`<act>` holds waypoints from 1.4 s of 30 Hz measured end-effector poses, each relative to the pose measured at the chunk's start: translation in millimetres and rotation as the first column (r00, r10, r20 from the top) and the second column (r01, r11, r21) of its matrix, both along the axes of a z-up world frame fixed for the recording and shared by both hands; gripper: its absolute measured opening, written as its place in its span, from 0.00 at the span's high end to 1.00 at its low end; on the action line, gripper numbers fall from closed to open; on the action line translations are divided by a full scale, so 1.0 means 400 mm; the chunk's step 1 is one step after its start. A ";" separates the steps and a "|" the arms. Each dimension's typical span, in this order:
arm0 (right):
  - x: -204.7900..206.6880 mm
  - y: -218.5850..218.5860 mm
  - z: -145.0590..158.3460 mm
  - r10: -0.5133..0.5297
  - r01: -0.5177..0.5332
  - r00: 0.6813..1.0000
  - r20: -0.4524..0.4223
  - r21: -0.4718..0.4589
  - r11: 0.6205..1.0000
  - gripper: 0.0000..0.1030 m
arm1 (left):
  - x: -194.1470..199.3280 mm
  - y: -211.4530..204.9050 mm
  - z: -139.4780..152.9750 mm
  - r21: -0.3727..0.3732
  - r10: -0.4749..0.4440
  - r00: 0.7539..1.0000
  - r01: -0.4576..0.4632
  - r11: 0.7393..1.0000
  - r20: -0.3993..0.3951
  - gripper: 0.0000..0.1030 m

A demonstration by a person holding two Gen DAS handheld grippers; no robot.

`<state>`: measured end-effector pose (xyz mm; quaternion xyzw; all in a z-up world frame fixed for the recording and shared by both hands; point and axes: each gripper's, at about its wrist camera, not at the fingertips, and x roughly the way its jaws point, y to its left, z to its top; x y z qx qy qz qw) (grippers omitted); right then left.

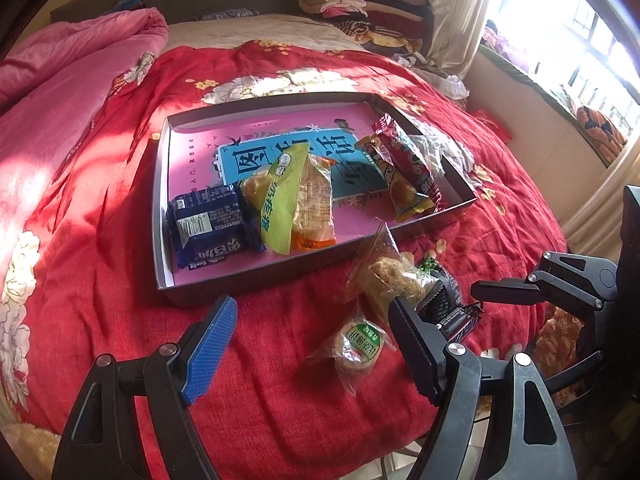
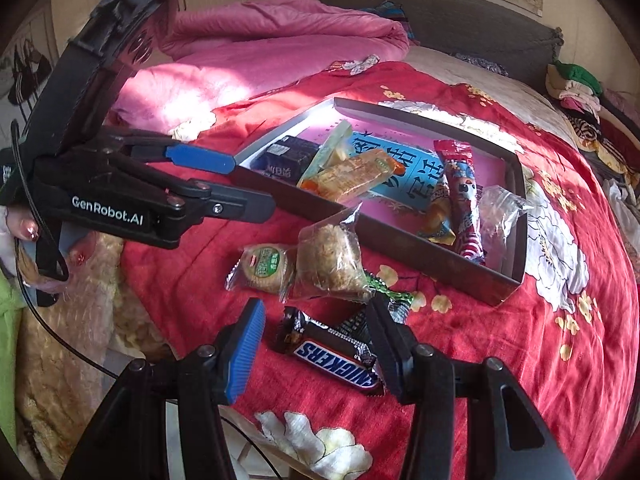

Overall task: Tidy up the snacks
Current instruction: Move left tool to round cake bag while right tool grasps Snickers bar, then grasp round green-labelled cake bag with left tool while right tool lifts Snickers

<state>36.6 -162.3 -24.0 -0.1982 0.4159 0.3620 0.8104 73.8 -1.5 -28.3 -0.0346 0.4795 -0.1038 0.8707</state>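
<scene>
A dark tray (image 1: 256, 276) (image 2: 400, 240) with a pink floor lies on the red bedspread and holds several packets: a blue one (image 1: 212, 224), a green-yellow one (image 1: 284, 196) and a red stick (image 1: 408, 160). In front of the tray lie a round cookie pack (image 1: 356, 346) (image 2: 266, 266), a rice crisp in clear wrap (image 1: 388, 276) (image 2: 328, 260) and a Snickers bar (image 2: 340, 360). My left gripper (image 1: 316, 332) (image 2: 254, 184) hovers open near the cookie pack. My right gripper (image 2: 316, 350) straddles the Snickers bar, jaws apart, the blue pad clear of the wrapper.
A pink quilt (image 1: 80, 64) is bunched at the bed's far side. Folded clothes (image 1: 360, 4) are stacked by the headboard, near a bright window (image 1: 580, 32). The bed's near edge runs just below both grippers. A hand (image 2: 24, 232) holds the left gripper.
</scene>
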 end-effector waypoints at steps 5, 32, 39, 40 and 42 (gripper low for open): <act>-0.029 0.019 -0.028 0.059 -0.052 0.997 0.055 -0.117 0.992 0.49 | -0.002 -0.015 -0.029 0.036 -0.017 0.999 0.018 0.999 -0.045 0.23; -0.031 0.062 -0.105 0.174 -0.114 0.968 0.179 -0.303 0.946 0.64 | 0.007 -0.079 -0.117 0.088 -0.108 0.982 0.123 0.989 -0.153 0.23; 0.044 -0.002 -0.051 0.021 -0.020 0.999 0.030 -0.058 0.998 0.70 | 0.012 -0.088 -0.121 0.083 -0.123 0.981 0.136 0.987 -0.147 0.38; 0.055 -0.015 -0.045 -0.002 0.002 1.000 0.008 -0.023 1.000 0.71 | 0.012 -0.091 -0.120 0.083 -0.127 0.981 0.140 0.987 -0.144 0.40; 0.075 -0.040 -0.031 -0.049 0.050 0.998 -0.026 0.040 0.998 0.71 | 0.013 -0.097 -0.119 0.075 -0.140 0.980 0.152 0.986 -0.142 0.47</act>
